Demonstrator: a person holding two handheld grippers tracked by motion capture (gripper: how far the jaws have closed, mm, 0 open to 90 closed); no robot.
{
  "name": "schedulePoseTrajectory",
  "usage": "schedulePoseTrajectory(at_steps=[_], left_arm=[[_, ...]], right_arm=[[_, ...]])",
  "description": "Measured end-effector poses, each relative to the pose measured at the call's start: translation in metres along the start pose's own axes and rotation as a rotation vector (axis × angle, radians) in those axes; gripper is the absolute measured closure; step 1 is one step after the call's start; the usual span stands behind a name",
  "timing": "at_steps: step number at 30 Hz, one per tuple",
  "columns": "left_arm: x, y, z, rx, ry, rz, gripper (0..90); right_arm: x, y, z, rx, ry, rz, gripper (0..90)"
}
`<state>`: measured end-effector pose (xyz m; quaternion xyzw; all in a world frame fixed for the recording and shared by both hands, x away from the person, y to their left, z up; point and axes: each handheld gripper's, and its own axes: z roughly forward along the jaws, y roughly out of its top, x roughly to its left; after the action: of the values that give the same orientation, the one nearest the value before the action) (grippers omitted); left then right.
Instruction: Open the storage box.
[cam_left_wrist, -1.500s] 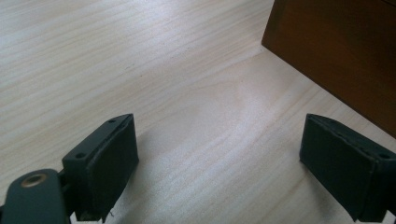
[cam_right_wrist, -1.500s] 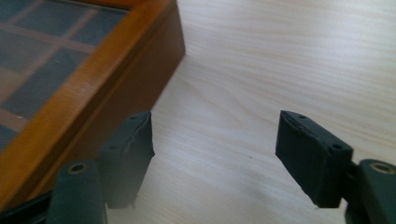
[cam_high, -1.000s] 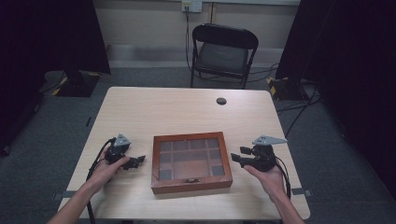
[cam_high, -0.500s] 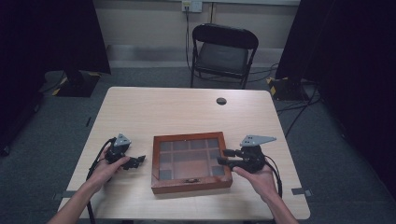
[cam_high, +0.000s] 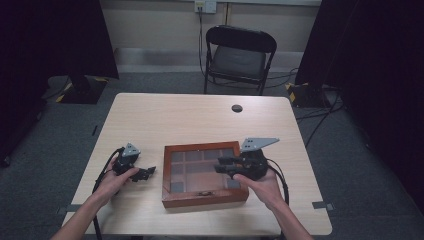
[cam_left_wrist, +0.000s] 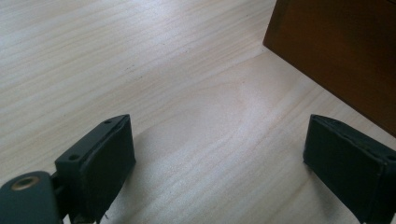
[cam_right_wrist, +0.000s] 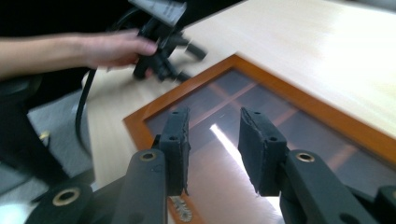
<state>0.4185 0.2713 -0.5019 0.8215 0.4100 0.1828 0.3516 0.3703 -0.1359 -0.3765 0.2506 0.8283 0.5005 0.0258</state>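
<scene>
Wooden box with a glass lid sits on the near half of the light wood table, between the two hands, lid down flat; dark compartments show through the glass, and a small latch is at the middle of its front edge. Right gripper hangs over the right part of the lid, jaws pointing across the glass toward the person's left, grey three-cornered plate on top. In the right gripper view its jaws stand a narrow gap apart and have just been closing — nothing between them, just the glass and the orange-brown frame below; whether the pads touch the glass I can't tell. Left gripper rests low on the table just left of the box, hand wrapped around it, cable trailing back toward the near edge. In the left gripper view its jaws are spread wide, bare tabletop between them, and the brown side wall of the box is just ahead at upper right — near, not touching. The right gripper view also catches the left hand and its gripper beyond the box's far corner. Farther off: a small dark round thing on the far side of the table and a black folding chair behind it.
</scene>
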Motion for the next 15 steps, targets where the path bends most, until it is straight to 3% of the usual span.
schedulePoseTrajectory(at_steps=[5,15], left_arm=[[0.0,0.0,0.0,0.0,0.001,-0.001,8.1],[0.0,0.0,0.0,0.0,0.001,0.0,8.1]], right_arm=[[0.008,-0.011,0.024,0.078,0.083,-0.031,69.1],[0.013,-0.035,0.047,0.184,0.123,-0.06,73.9]])
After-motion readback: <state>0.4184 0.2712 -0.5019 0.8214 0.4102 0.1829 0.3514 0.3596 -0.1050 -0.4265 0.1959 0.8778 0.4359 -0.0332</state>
